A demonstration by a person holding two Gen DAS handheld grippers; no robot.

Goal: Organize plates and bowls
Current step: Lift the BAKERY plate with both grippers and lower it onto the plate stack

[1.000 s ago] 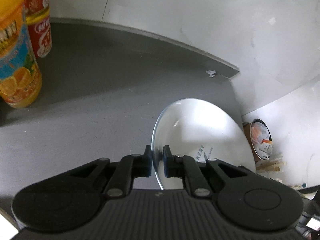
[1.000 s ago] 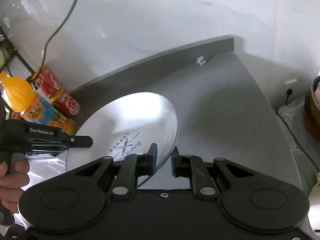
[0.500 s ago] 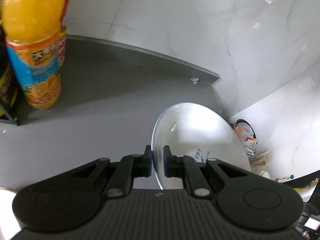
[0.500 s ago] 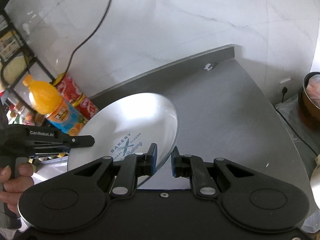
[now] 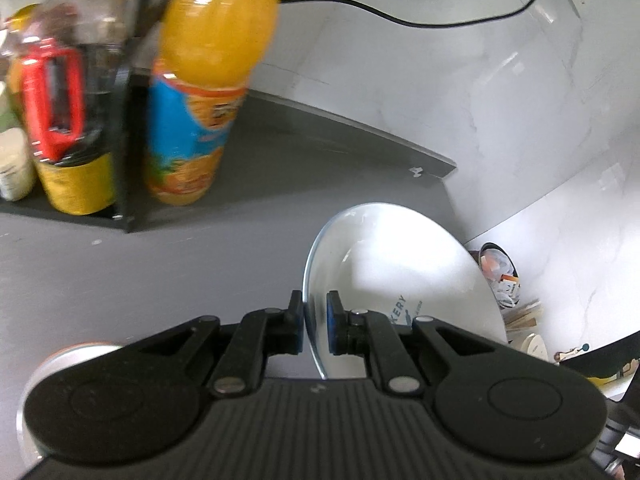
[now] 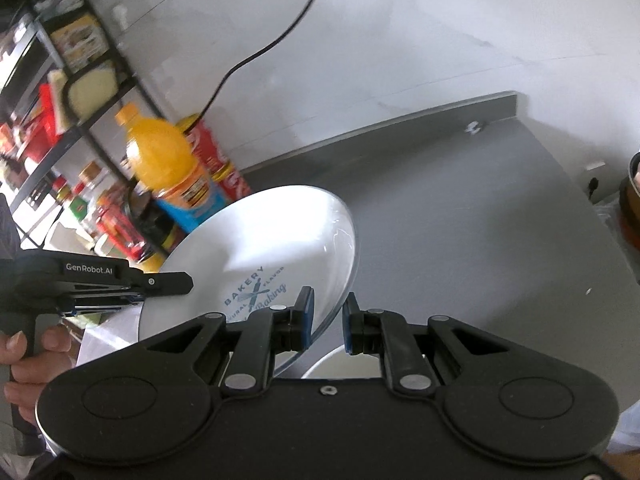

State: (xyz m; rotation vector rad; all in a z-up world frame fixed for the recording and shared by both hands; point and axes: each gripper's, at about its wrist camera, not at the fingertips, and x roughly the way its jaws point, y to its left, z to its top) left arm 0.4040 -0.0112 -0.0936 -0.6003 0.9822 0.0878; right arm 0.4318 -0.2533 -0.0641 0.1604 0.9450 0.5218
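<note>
A white deep plate (image 5: 400, 264) with blue "BAKERY" print is held tilted above the grey counter (image 5: 120, 280). My left gripper (image 5: 315, 320) is shut on its near rim. In the right wrist view the same plate (image 6: 272, 240) has its right rim between the fingers of my right gripper (image 6: 327, 320), which grips it. The left gripper (image 6: 176, 284) holds the opposite side there, with a person's hand (image 6: 24, 360) on its handle. A white round rim (image 6: 340, 364) shows below the plate, and another round dish (image 5: 72, 354) lies at the lower left.
An orange juice bottle (image 5: 200, 100) stands beside a black rack (image 5: 124, 140) of bottles on the left. Red cola cans (image 6: 216, 156) are behind the juice bottle (image 6: 168, 168). A black cable (image 5: 400, 20) runs across the marble wall. A bin (image 5: 500, 272) sits beyond the counter's right edge.
Both grippers and the plate have pulled back and up together from the counter. The juice bottle and the rack have come into view on the left. Neither grip has changed.
</note>
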